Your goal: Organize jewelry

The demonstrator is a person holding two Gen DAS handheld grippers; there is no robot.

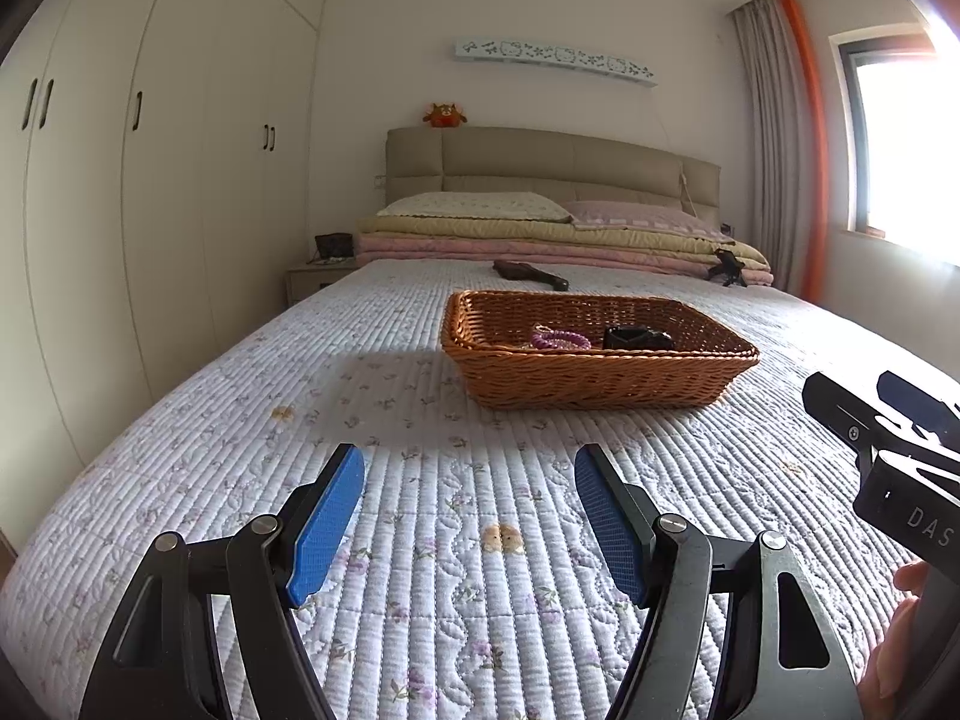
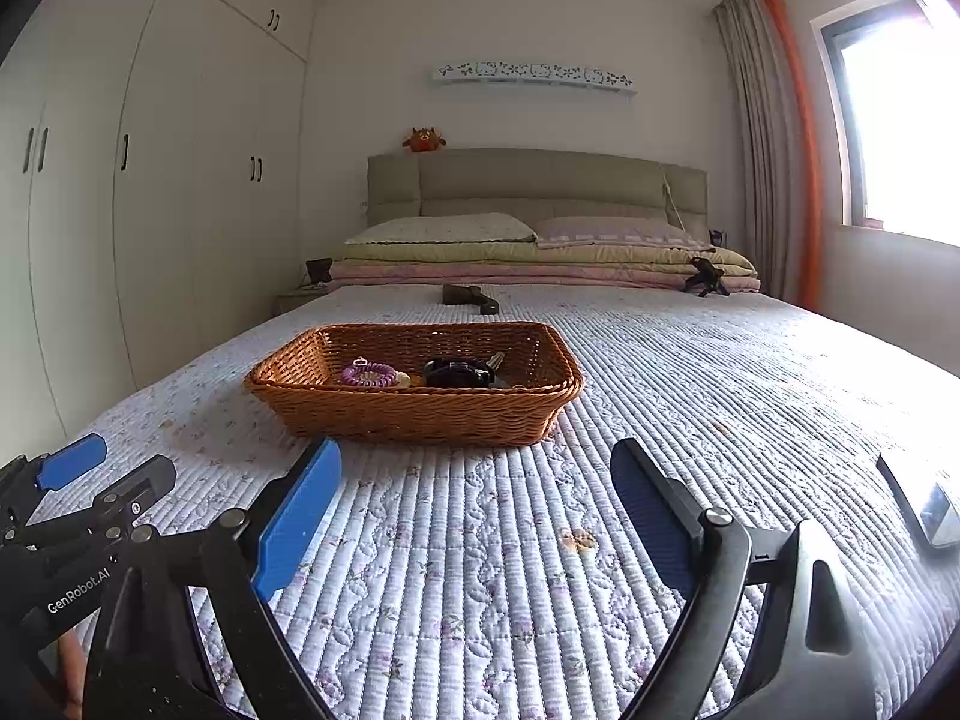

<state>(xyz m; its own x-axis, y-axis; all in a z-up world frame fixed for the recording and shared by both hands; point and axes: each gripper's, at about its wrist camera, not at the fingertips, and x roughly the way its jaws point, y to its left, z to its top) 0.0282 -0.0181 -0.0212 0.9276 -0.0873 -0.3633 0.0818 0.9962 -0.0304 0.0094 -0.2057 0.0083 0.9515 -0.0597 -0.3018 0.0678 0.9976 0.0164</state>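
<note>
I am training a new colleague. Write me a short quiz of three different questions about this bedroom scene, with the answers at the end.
1. True or false: the brown woven wicker basket stands on the quilted floral bedspread.
2. Multiple choice: the purple coiled bracelet lies
A. between the fingers of the left gripper
B. inside the basket, beside a black object
C. on the pale green pillow
3. Fill in: the right gripper is ____ and holds nothing.

Key
1. True.
2. B.
3. Open; only bedspread shows between its blue pads.
</note>
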